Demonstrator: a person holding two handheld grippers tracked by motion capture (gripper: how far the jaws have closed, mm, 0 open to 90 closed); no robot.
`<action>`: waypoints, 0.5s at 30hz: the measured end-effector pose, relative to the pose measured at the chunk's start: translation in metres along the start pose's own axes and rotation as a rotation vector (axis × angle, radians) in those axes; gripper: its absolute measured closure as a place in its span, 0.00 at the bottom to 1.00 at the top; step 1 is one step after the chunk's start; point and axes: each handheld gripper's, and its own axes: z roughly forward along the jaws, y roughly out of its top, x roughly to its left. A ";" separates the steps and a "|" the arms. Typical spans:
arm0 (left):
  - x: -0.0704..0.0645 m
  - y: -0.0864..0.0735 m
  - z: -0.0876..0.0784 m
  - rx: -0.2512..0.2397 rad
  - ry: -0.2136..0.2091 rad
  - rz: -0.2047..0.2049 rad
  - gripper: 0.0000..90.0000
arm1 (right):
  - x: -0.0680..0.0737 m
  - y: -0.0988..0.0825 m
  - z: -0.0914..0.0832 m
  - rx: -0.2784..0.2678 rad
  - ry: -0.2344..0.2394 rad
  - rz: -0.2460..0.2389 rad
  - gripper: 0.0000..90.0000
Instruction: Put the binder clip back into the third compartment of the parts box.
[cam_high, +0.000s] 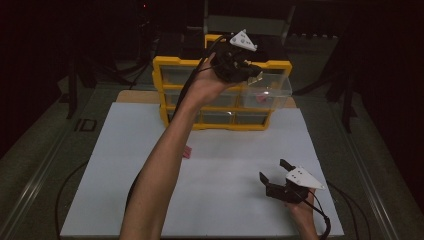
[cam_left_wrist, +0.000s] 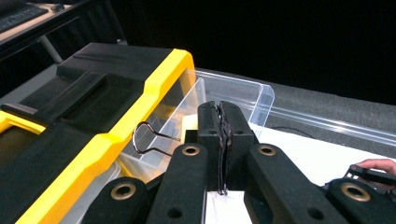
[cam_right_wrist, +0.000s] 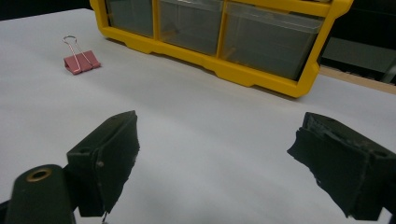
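My left gripper (cam_high: 256, 74) (cam_left_wrist: 220, 109) is raised at the top right of the yellow drawer cabinet (cam_high: 165, 65) (cam_left_wrist: 159, 88). Its jaws are pressed together over a clear drawer (cam_high: 272, 85) (cam_left_wrist: 243, 93) that is pulled out. A dark binder clip (cam_left_wrist: 154, 137) hangs at the jaws, its wire handle sticking out to the left. A pink binder clip (cam_high: 187, 152) (cam_right_wrist: 81, 60) lies on the white mat in front of the cabinet. My right gripper (cam_high: 273, 169) (cam_right_wrist: 215, 140) rests low at the front right, open, with nothing between its jaws.
The white mat (cam_high: 225, 210) (cam_right_wrist: 210, 107) covers the table in front of the cabinet. Something pink (cam_high: 261, 98) lies in a clear drawer at the cabinet's right side. Dark surroundings and black cables ring the table.
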 end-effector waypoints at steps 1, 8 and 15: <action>0.000 0.000 0.001 0.001 0.001 0.000 0.99 | 0.000 0.000 0.000 0.000 0.000 0.000 0.14; -0.002 0.001 0.006 -0.010 -0.003 -0.010 0.99 | 0.000 0.000 0.000 0.000 0.001 -0.002 0.14; -0.005 0.003 0.012 -0.009 -0.005 -0.009 0.99 | 0.000 0.000 0.000 -0.001 0.002 -0.001 0.14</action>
